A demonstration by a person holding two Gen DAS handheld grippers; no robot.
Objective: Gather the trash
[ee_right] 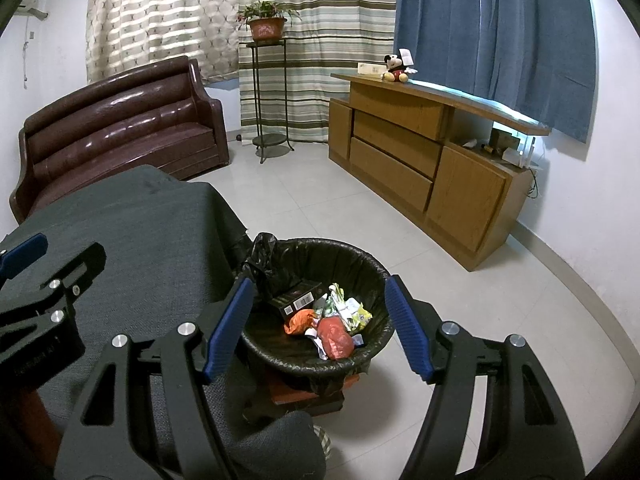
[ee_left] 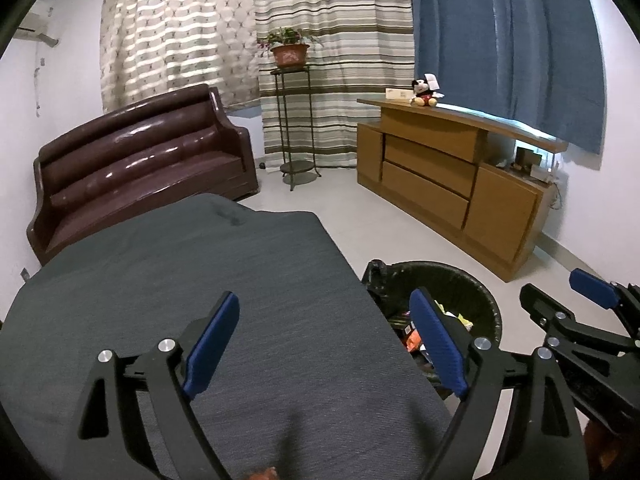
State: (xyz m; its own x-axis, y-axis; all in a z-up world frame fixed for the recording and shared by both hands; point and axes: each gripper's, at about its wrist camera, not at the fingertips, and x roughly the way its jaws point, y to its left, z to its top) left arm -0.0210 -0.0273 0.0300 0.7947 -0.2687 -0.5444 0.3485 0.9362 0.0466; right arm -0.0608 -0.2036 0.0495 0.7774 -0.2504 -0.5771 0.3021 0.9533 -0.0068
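A round bin lined with a black bag stands on the floor against the right edge of the grey-clothed table. Inside it lie a black box with a barcode, an orange wrapper, a red wrapper and green-white wrappers. My right gripper hangs open above the bin with nothing between its blue pads. My left gripper stands wide open over the table's right side, holding nothing, its right finger above the bin's rim. Each gripper shows at the edge of the other's view.
A brown leather sofa stands beyond the table. A metal stand with a potted plant is in front of the curtains. A wooden cabinet with a plush toy lines the right wall. Pale floor tiles lie between.
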